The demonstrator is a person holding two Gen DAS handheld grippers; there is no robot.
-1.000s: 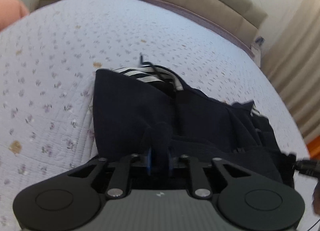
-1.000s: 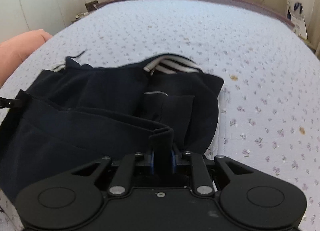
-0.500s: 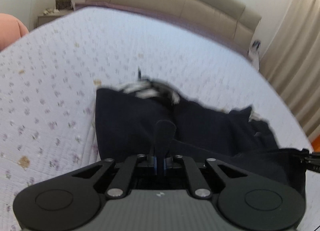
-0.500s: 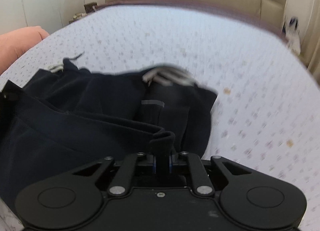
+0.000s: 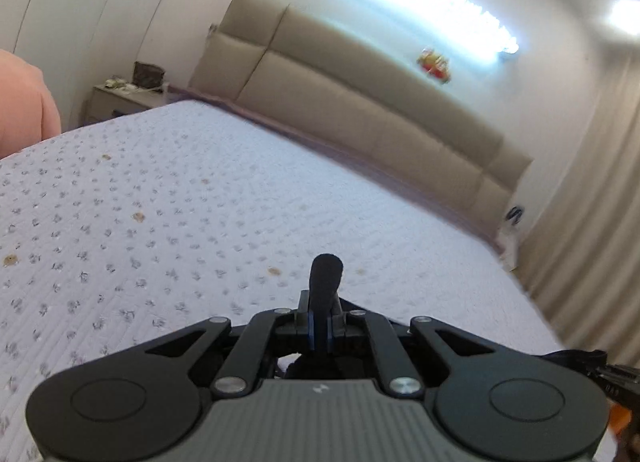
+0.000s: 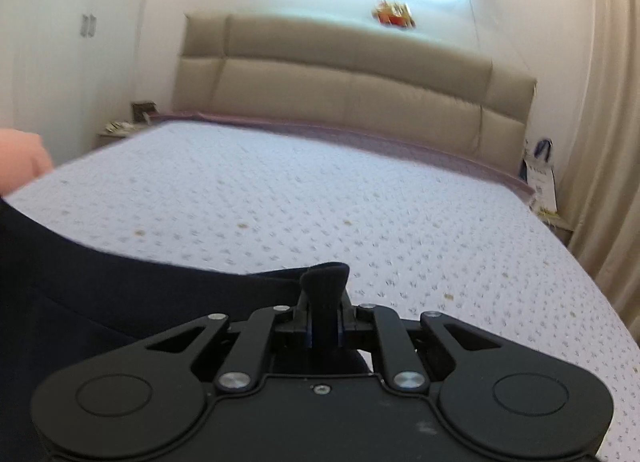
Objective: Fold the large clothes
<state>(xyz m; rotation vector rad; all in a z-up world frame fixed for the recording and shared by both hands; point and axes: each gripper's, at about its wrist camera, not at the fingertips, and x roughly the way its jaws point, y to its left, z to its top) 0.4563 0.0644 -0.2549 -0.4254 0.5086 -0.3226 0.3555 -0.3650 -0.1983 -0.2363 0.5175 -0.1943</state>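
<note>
Left wrist view first: left gripper is pinched tight on one fold of the dark garment, which sticks up as a narrow tab between the closed fingers; the rest of the cloth is hidden below the gripper body. Ahead lies the bed with a white quilt in a small floral print, nothing standing between gripper and padded beige headboard. One nightstand at far left carries small clutter; one curtain hangs at right; a red-yellow wall ornament sits under the lit strip. Gripper points level across the bed, rolled slightly. Right wrist view: right gripper is likewise clamped on a bunched fold of the same garment, whose upper edge runs taut from the fingers away to the left frame border, covering the lower left of the quilt. Two grippers, one garment. One paper bag stands by the bed's far right corner. Gripper held level, aimed at the headboard.
</note>
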